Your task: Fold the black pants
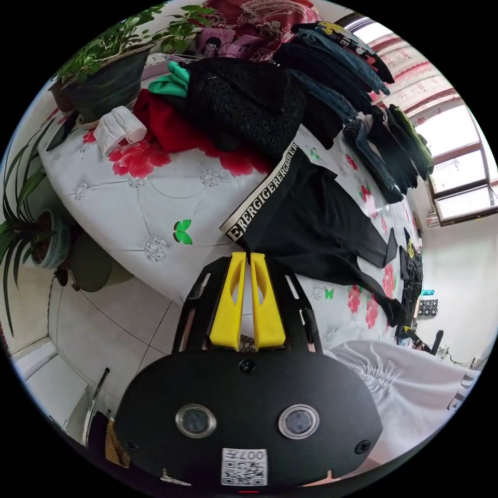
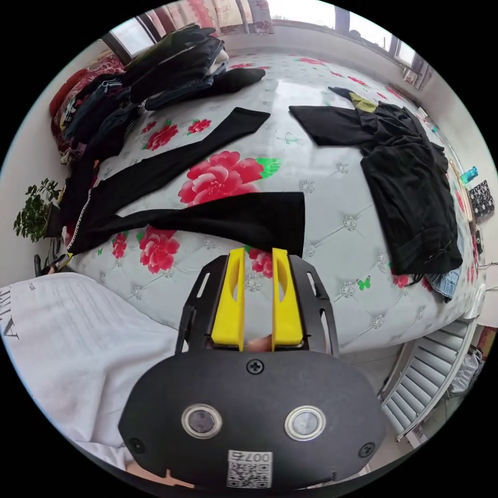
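Observation:
The black pants [image 1: 306, 223] lie spread flat on the floral bed [image 1: 129, 207], with a white lettered waistband [image 1: 264, 194] at the near end. My left gripper [image 1: 248, 255] has its yellow jaws almost together, tips at the corner of the waist edge; no cloth shows between them. In the right gripper view the pants [image 2: 207, 218] stretch across the bed [image 2: 332, 207] with both legs laid out. My right gripper [image 2: 258, 251] is open, its tips at the lower edge of the nearer leg's hem [image 2: 282, 223], holding nothing.
Stacks of dark folded clothes [image 1: 337, 78] [image 2: 171, 62] line the bed's far side. A heap of black garments [image 2: 410, 187] lies beyond the hems. A red garment [image 1: 166, 124], a fuzzy black one [image 1: 244, 104] and potted plants [image 1: 104, 72] sit near the waist. A person's white top [image 2: 78, 347] is close.

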The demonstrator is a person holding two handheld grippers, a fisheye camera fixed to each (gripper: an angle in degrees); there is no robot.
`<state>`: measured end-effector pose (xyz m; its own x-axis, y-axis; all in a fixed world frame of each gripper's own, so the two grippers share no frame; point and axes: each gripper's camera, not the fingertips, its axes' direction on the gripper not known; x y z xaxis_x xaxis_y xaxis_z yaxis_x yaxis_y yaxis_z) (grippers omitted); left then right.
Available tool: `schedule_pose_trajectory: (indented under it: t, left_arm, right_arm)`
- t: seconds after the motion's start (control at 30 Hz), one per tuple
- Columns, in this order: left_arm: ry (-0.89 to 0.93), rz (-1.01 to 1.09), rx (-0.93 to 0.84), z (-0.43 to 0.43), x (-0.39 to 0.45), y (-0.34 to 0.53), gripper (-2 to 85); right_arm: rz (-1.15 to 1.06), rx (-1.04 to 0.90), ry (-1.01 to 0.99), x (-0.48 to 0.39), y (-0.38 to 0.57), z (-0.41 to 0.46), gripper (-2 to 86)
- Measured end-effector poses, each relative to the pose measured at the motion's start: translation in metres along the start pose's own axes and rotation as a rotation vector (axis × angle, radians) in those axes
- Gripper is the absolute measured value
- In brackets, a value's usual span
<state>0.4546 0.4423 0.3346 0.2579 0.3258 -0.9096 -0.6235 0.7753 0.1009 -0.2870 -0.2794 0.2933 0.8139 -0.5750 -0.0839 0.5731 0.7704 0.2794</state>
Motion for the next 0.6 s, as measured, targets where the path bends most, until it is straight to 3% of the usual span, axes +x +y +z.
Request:
schedule_pose_trajectory:
  t: [0.33,0.6]
  left_arm:
    - [-0.015,0.024,-0.04,0.0,0.001,-0.014,-0.8]
    - [0.015,0.01,-0.03,-0.015,-0.003,-0.003,-0.8]
  right_arm:
    - [0.054,0.035,0.045,0.021,-0.037,0.023,8.6]
    - [0.134,-0.081,0.034,0.011,-0.094,0.089,8.3]
